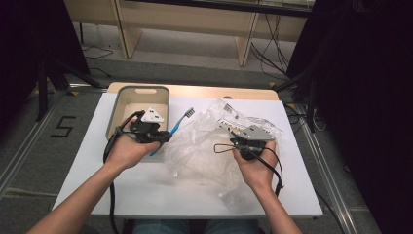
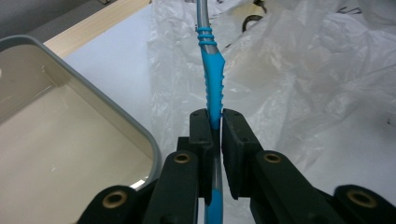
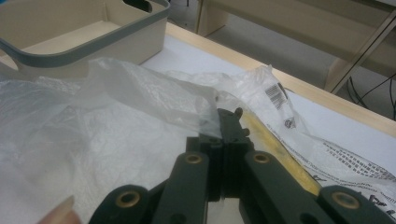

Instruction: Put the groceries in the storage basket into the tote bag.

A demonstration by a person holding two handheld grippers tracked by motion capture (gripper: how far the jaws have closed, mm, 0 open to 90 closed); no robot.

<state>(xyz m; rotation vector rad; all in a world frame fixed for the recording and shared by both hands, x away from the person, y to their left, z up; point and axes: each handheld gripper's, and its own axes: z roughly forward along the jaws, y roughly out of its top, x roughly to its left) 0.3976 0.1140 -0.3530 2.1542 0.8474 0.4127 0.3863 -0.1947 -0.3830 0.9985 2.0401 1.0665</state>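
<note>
A blue and grey toothbrush [image 1: 178, 124] [image 2: 211, 86] sticks out of my left gripper [image 1: 164, 138] [image 2: 215, 122], which is shut on its blue handle; its bristle head points toward the table's far side. The toothbrush hangs just to the right of the beige bin [image 1: 127, 105] [image 2: 112, 114], over the edge of a crumpled clear plastic bag [image 1: 204, 146] [image 2: 299, 79] [image 3: 93, 135]. My right gripper [image 1: 233, 140] [image 3: 229, 122] is shut on a fold of that bag near the table's middle right.
The white tabletop [image 1: 122, 185] has bare room at the front left. The bin [image 3: 84, 42] stands at the back left with nothing seen inside. A printed label on the bag [image 3: 275, 93] lies beyond my right gripper. Black cables trail from both grippers.
</note>
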